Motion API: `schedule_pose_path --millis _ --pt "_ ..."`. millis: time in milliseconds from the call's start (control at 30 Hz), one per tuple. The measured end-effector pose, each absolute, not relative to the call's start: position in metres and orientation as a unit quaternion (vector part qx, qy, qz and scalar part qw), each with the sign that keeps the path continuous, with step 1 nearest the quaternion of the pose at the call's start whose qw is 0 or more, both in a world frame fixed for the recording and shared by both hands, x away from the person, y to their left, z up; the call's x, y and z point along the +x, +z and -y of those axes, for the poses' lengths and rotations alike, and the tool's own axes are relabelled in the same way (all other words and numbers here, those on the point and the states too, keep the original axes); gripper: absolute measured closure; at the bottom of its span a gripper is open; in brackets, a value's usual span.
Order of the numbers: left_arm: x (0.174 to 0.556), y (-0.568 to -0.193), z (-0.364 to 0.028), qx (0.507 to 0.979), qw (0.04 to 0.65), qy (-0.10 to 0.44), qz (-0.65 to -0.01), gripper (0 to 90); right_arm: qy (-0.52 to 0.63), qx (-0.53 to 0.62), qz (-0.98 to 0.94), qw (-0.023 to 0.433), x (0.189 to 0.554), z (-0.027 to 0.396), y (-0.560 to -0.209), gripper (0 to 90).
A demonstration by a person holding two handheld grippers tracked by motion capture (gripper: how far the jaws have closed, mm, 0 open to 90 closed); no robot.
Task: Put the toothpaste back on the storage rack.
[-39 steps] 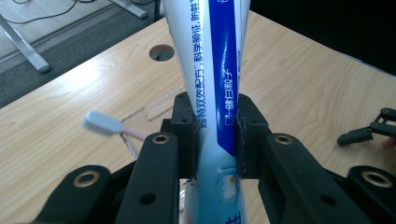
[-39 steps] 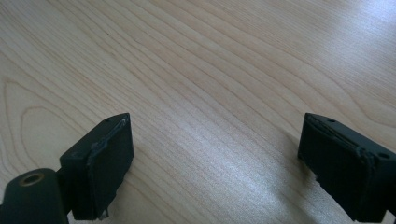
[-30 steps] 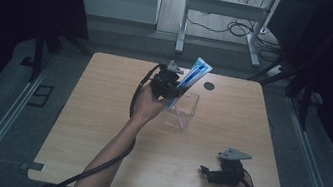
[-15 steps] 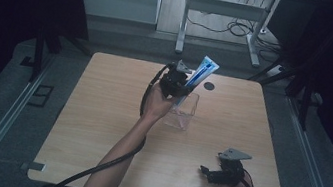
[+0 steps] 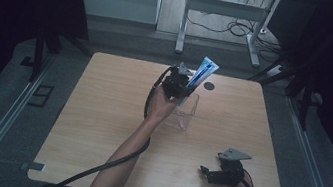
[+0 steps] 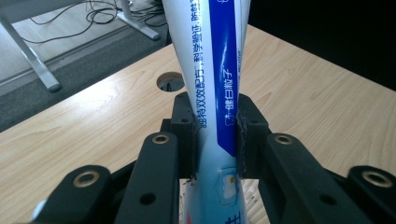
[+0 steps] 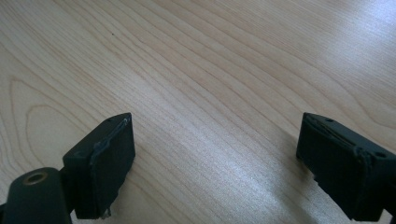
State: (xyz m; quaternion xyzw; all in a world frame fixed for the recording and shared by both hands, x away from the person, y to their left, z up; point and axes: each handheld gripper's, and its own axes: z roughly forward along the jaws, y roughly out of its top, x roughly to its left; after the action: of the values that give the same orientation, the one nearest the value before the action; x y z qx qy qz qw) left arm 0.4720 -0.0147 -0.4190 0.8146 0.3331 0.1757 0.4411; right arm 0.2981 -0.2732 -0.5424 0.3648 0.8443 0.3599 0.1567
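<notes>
A blue and white toothpaste tube (image 5: pixel 204 70) stands tilted over a clear plastic box (image 5: pixel 186 118) at the table's far middle. My left gripper (image 5: pixel 186 85) is shut on the tube, just above the box's rim. In the left gripper view both pads press the tube (image 6: pixel 219 70) from either side, and my left gripper (image 6: pixel 215 130) points toward the table's far edge. The tube's lower end is hidden behind the jaws. My right gripper (image 5: pixel 204 172) rests at the front right with its jaws wide apart. In the right gripper view, my right gripper (image 7: pixel 215 158) has bare wood between its jaws.
The wooden table (image 5: pixel 100 113) has a round cable hole (image 5: pixel 209 86) just right of the box, also seen past the tube as the hole (image 6: pixel 169 81). A metal desk frame (image 5: pixel 186 20) and cables lie on the floor beyond the far edge.
My left hand has carried the tube a little to the right and down, closer over the clear box. The right gripper has stayed where it was.
</notes>
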Motion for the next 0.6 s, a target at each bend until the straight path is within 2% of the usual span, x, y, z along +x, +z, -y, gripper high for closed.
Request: schedule_pose_path --millis 600 --pt "0.468 -0.443 0.016 0.819 0.436 0.174 -0.329 72.7 0.361 0.363 -0.845 0.156 0.298 0.274 -0.542 12.1"
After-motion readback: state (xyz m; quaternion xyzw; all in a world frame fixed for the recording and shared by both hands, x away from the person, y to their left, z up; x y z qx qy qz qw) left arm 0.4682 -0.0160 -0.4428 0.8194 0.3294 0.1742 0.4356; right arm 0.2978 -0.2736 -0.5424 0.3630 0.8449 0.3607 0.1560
